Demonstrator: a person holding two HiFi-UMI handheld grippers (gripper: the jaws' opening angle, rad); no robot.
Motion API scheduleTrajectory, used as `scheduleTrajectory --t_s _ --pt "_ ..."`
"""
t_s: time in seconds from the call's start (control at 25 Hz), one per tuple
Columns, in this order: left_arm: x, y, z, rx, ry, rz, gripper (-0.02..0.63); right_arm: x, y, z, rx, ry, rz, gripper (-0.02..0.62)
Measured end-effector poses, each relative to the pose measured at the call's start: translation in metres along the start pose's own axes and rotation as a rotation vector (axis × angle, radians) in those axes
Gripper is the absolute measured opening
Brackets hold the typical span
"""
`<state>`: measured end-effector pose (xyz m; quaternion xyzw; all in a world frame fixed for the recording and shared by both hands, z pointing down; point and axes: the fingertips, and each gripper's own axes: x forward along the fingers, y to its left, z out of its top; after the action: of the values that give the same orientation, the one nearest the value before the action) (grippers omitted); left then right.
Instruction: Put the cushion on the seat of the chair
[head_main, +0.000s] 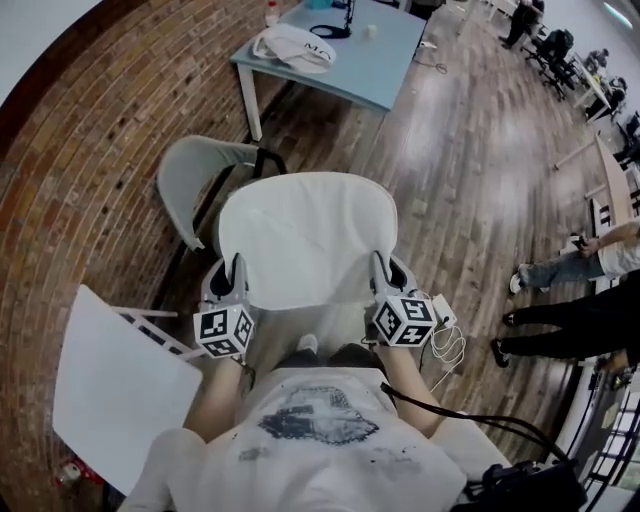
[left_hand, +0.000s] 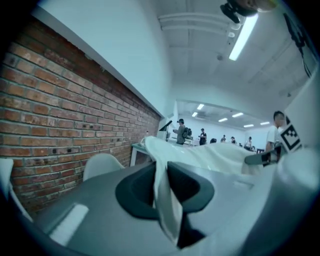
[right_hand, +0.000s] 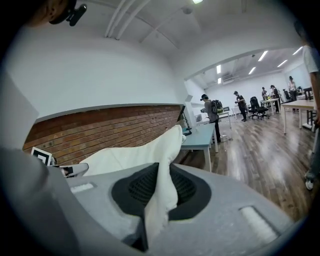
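Note:
A flat white cushion hangs in the air in front of me, held level between both grippers. My left gripper is shut on its near left edge, and the white fabric is pinched between the dark jaws. My right gripper is shut on the near right edge, with the cushion cloth squeezed in its jaws. A pale grey shell chair stands just beyond the cushion at the left, partly hidden by it. The chair also shows in the left gripper view by the brick wall.
A light blue table with a white bag stands ahead. A brick wall runs along the left. A white chair is at my near left. People's legs and a cable are on the wooden floor at the right.

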<state>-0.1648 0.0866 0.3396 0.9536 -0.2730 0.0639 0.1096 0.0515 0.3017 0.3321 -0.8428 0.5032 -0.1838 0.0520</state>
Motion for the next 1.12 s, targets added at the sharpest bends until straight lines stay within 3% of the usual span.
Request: scheduleTrajectory --t_s 0.44,0.72,1.12 --pt "0.023 0.069 0.005 -0.027 -0.038 0.242 0.049 0.131 0.032 0.013 -0.047 0.067 0.238 0.046" --pt "0.065 0.069 0.013 -0.059 -0.016 0.444 0.049 0.226 0.019 0.036 -0.078 0.169 0.421 0.046" --pt "0.115 0.066 0.018 -0.205 0.025 0.772 0.049 0.357 0.030 0.072 -0.201 0.363 0.707 0.046"
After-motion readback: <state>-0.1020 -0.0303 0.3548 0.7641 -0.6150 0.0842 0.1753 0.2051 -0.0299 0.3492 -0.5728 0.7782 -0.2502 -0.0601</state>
